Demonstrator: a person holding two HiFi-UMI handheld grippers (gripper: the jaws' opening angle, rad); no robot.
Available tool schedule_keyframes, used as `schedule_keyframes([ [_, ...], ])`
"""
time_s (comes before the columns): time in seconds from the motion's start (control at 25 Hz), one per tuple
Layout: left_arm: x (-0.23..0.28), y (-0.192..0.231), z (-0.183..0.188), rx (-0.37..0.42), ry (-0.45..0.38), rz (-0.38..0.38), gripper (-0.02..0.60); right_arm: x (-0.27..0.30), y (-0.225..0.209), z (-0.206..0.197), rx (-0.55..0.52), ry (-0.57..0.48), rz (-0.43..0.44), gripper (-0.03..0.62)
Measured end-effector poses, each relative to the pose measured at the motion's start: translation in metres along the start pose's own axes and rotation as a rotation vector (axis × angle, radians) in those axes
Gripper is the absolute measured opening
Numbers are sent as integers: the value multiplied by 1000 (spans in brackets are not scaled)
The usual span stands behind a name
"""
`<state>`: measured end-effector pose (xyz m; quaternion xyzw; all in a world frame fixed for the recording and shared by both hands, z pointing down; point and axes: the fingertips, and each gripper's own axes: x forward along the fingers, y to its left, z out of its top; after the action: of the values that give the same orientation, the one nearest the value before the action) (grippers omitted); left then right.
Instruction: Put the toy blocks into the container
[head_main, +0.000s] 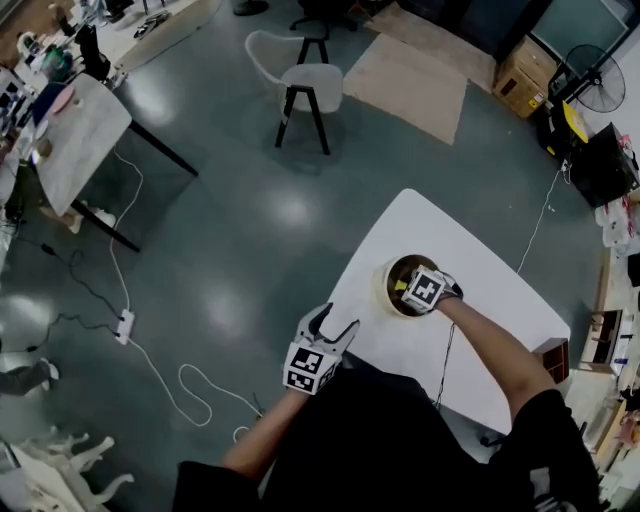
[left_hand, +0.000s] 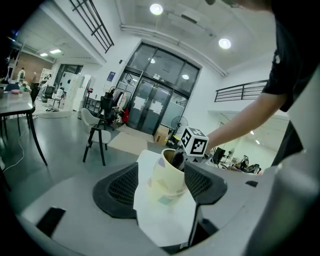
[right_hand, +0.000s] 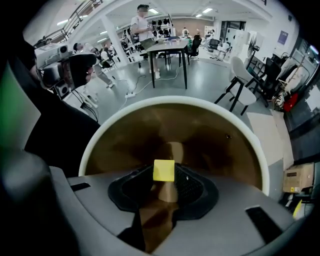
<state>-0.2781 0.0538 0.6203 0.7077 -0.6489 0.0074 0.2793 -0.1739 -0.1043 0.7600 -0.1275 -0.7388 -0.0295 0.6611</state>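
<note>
**Block poised over the container.** The yellow block (right_hand: 164, 170) hangs inside the mouth of the container (right_hand: 215, 135). It is pinched at the tips of your right tongs (right_hand: 164, 184), which point straight down into the brown interior. The drop is not yet made: the pads press the block's two sides, and it sits above the container's floor. What lies on that floor is too dim to name.

In the head view, the white tabletop (head_main: 480, 300) around the container shows no other loose blocks. This looks like one of the last to go in, if not the last.

Your left tongs (head_main: 336, 326) hang at the tabletop's near edge, jaws wide apart, holding and touching nothing. The container stands well beyond them, merely framed between the jaws in the left gripper view.
</note>
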Motion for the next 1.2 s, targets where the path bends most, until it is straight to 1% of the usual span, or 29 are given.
schedule_keyframes([
  [0.16, -8, 5, -5, -11, 3, 26, 265, 13, -1, -3, 0, 34, 4, 121],
  [0.32, -15, 4, -8, -23, 5, 40, 265, 23, 13, -2, 18, 64, 95, 121],
  [0.44, -18, 5, -8, -38, 9, 45, 265, 24, 7, 8, 6, 35, 85, 121],
  [0.56, -21, 7, -14, -37, 10, 48, 265, 25, 7, 12, 7, 23, 79, 129],
  [0.68, -22, 8, -13, -25, 10, 41, 265, 20, 0, 23, -15, -31, 38, 163],
  [0.8, -21, 10, -7, -15, 3, 39, 265, 10, -4, 28, -5, -58, 16, 164],
  [0.92, -17, 3, -1, -9, 4, 28, 265, -7, -4, 27, 7, -93, 3, 164],
  [1.12, -6, -23, 5, 29, 16, -9, 265, -47, 11, 35, 62, -266, 20, 164],
  [1.2, 0, -35, 7, 44, 11, -20, 265, -69, 18, 35, 72, -336, 14, 161],
])
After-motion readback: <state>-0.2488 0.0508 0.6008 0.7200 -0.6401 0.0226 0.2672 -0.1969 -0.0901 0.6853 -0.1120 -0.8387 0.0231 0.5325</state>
